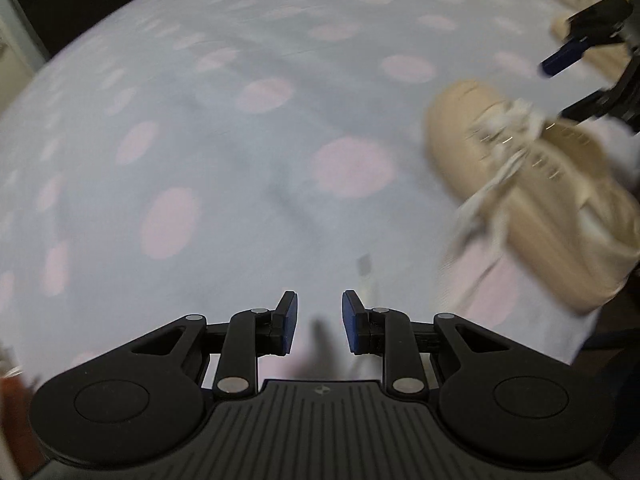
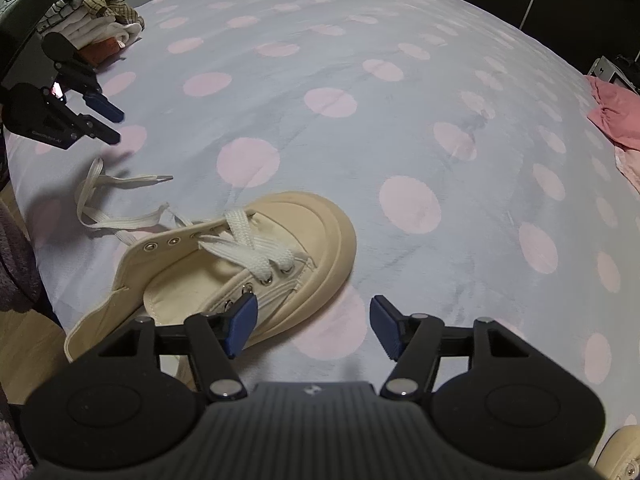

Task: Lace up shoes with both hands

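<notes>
I have the beige shoe (image 2: 256, 264) lying on its side on the pale blue, pink-dotted bedcover (image 2: 400, 128), toe cap pointing away from me and its open mouth toward the bed's near edge. My right gripper (image 2: 314, 326) hangs just above and to the right of the shoe's toe end, its jaws spread wide with nothing between them; the left blue pad (image 2: 242, 326) sits over the shoe's eyelet row near the sole, though I cannot tell whether it touches the canvas. The white lace (image 2: 248, 246) crosses the lower eyelets a few times, then trails off to the left of the shoe, looping over the cover, with its tipped end (image 2: 164, 178) lying flat and free. My left gripper (image 2: 108, 122) is well off to the left of the shoe, beyond the loose lace and above it, near a pile of folded clothes (image 2: 92, 12). From its own blurred view the left gripper (image 1: 319, 326) shows a narrow gap between the pads, holding nothing, with only bedcover beneath; the lace tip (image 1: 365, 270) lies just ahead of the right-hand pad, and the shoe (image 1: 532, 184) sits far to the right, under the right gripper (image 1: 560, 88).
</notes>
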`<control>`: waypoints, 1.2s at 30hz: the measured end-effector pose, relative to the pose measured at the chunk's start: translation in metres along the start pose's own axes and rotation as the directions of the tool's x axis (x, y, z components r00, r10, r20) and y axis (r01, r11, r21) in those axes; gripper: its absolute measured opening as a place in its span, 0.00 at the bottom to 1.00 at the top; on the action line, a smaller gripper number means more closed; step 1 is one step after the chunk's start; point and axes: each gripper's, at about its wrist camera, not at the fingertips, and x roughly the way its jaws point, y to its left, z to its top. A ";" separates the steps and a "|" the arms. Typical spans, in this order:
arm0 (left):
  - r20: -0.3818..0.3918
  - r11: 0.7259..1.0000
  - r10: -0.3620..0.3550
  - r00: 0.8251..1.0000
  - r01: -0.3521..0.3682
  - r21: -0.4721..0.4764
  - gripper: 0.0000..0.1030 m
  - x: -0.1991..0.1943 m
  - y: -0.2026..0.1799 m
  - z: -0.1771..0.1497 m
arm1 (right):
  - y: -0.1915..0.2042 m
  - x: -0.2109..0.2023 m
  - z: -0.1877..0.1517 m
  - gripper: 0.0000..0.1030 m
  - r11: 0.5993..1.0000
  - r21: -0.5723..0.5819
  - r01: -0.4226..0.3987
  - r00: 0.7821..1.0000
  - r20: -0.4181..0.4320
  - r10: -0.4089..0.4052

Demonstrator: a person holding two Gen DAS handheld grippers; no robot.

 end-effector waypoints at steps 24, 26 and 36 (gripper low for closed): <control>0.119 0.985 0.131 0.984 -0.117 -0.123 0.02 -0.023 0.018 0.029 | -0.009 -0.001 -0.006 0.64 1.000 -0.003 0.016 1.000 0.004 -0.016; 0.174 0.974 0.181 0.968 -0.152 -0.168 0.02 -0.041 0.027 0.028 | -0.008 0.000 -0.006 0.64 1.000 -0.007 0.019 1.000 0.003 -0.019; 0.373 0.928 0.351 0.859 -0.265 -0.261 0.02 -0.100 0.039 0.032 | -0.005 0.000 -0.003 0.64 1.000 -0.015 0.026 1.000 0.003 -0.026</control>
